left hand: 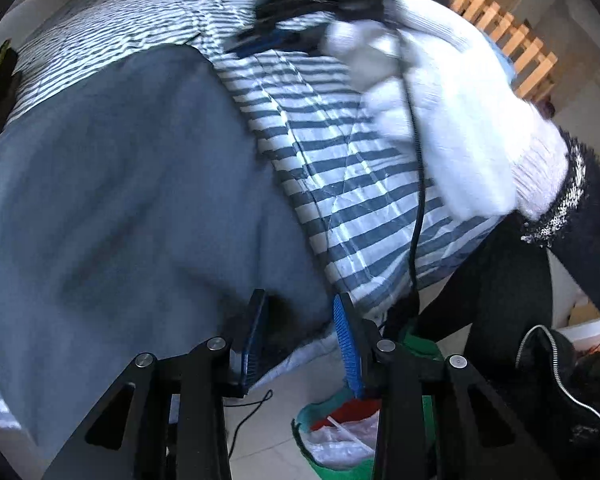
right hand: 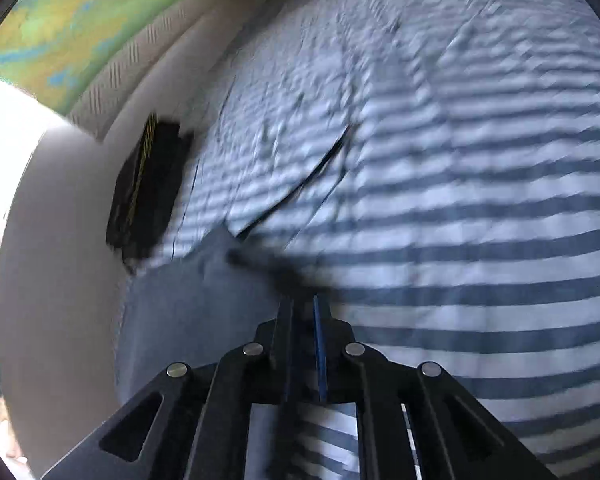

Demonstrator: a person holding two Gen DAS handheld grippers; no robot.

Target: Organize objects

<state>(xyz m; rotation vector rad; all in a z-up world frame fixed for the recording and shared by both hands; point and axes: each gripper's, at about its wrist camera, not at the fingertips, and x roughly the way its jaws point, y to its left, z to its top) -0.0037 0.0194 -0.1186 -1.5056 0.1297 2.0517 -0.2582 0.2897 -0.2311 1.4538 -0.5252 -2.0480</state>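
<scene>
Here, left wrist view: the left claw [left hand: 300, 320] stands open over the near edge of the bed [left hand: 100, 32], its two fingers spread apart with nothing between them. One grey-blue cloth [left hand: 120, 200] lies flat on the striped quilt [left hand: 340, 168] and fills the space ahead of the fingers. To the upper right, one white-gloved hand [left hand: 452, 120] carries the right claw [left hand: 300, 28], blurred, with one black cable [left hand: 418, 184] trailing down across the quilt. One green basket [left hand: 340, 440] holding a plastic bag sits on the floor below the bed edge. One wooden slatted frame [left hand: 508, 40] stands beyond the glove.

Right wrist view: the right claw [right hand: 303, 304] has its fingers nearly together; whether they pinch the corner of the grey-blue cloth [right hand: 188, 312] cannot be told through the blur. One black folded item [right hand: 148, 188] with a yellow stripe rests at the quilt's left edge, well apart from the claw
</scene>
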